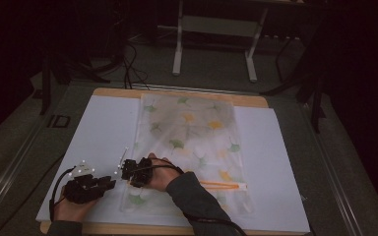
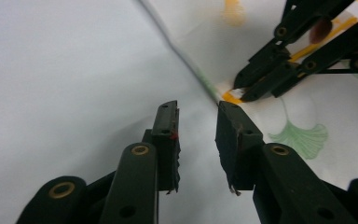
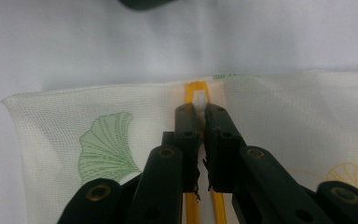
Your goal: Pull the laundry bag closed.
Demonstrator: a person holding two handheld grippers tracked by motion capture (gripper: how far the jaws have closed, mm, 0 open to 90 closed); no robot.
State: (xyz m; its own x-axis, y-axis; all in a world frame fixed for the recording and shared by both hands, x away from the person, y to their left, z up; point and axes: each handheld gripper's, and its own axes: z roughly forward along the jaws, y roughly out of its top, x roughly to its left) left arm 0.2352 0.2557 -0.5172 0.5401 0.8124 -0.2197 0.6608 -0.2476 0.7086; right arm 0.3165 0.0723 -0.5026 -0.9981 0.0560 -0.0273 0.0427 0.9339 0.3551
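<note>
Mesh bag (image 1: 187,147): its zipper pull (image 3: 199,99) is pinched by the right gripper (image 3: 199,111) at the zipper's end; the left gripper (image 2: 196,122), released, waits beside; zipper travel remains.

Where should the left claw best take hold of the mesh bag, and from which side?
Probably the bag's flat edge beside the orange zipper end, coming from the bare white board. The left claw stands open facing that edge; the right claw is shut on the zipper pull.
</note>
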